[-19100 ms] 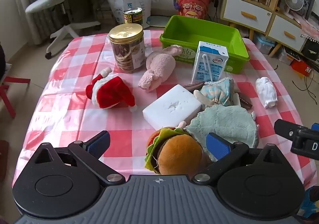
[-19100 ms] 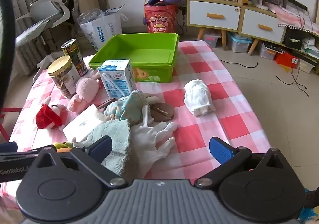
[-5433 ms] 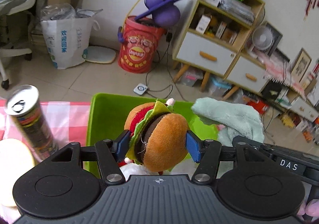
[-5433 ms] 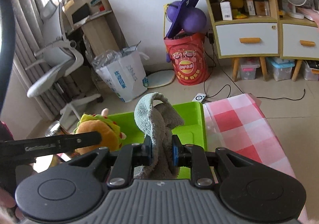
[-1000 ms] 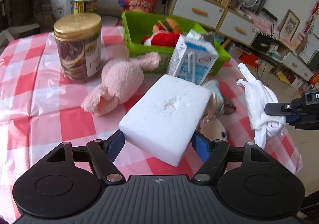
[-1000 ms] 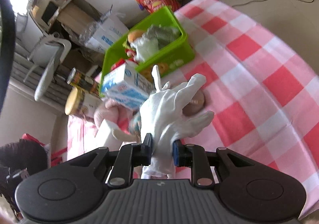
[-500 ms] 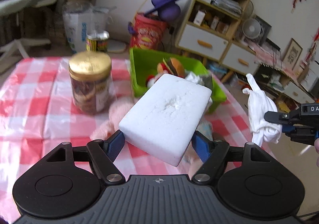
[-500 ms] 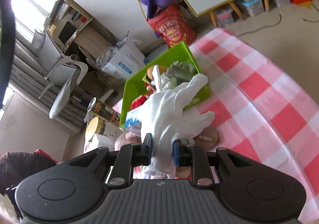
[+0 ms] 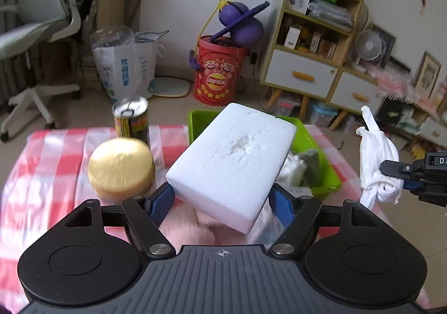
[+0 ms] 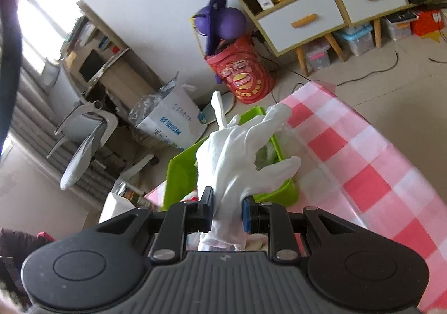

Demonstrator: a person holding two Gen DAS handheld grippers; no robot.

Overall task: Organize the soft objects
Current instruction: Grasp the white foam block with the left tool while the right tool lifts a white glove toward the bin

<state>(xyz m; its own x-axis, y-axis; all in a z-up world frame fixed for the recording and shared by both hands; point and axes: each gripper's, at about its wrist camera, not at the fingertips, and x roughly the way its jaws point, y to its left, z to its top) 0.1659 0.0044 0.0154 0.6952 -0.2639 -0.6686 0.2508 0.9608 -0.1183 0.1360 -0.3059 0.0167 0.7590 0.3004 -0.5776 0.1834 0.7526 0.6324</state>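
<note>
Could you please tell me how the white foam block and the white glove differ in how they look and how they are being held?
The white foam block is a stiff slab keeping its shape; the white glove is limp cloth with splayed fingers. The left gripper spans the block with jaws set wide, while the right gripper pinches the glove nearly shut. Both are white, lifted off the table, near the green bin.
</note>
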